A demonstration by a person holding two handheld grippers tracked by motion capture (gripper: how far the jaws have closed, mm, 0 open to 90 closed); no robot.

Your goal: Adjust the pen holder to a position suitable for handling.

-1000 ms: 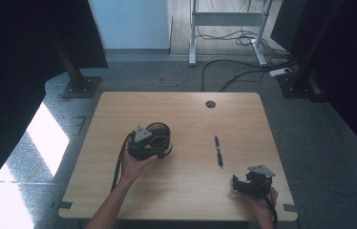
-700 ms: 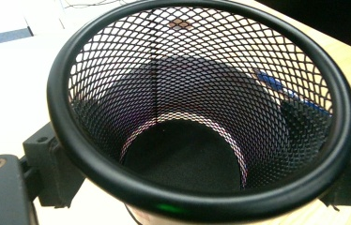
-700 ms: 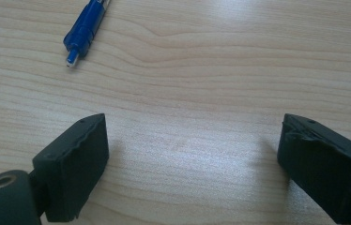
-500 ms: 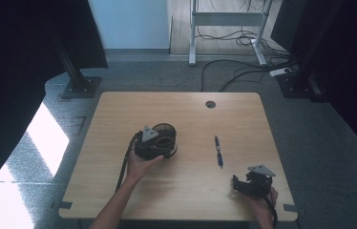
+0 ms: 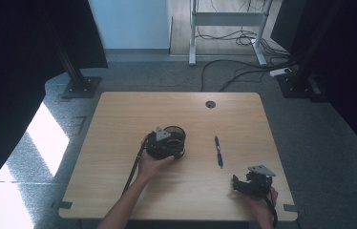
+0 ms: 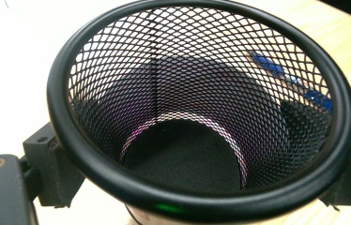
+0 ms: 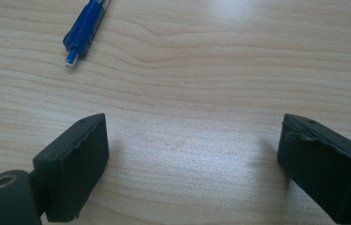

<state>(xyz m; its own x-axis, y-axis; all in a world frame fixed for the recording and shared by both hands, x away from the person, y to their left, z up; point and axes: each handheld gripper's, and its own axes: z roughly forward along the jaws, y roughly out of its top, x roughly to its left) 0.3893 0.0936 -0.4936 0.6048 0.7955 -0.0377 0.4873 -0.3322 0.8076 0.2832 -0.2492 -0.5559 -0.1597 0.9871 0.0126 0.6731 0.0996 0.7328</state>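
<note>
A black wire-mesh pen cup (image 5: 174, 137) stands upright at the table's middle, and my left gripper (image 5: 166, 145) is shut on it from the near side. In the left gripper view the cup (image 6: 183, 154) is empty, with one jaw pressed against each side. A blue pen (image 5: 218, 151) lies flat to the right of the cup, seen through the mesh as well. My right gripper (image 5: 238, 184) rests open near the front right corner, low over bare wood. In the right gripper view the pen's tip (image 7: 85, 30) lies ahead and to the left of the gripper (image 7: 192, 164).
The wooden table (image 5: 119, 124) has a round cable hole (image 5: 210, 104) near its far edge. Cables (image 5: 236, 71) and a metal frame lie on the floor beyond it. Dark stands flank the table on both sides.
My left gripper has slid to the right with the mesh cup in it, closer to the pen. The right gripper has stayed where it was.
</note>
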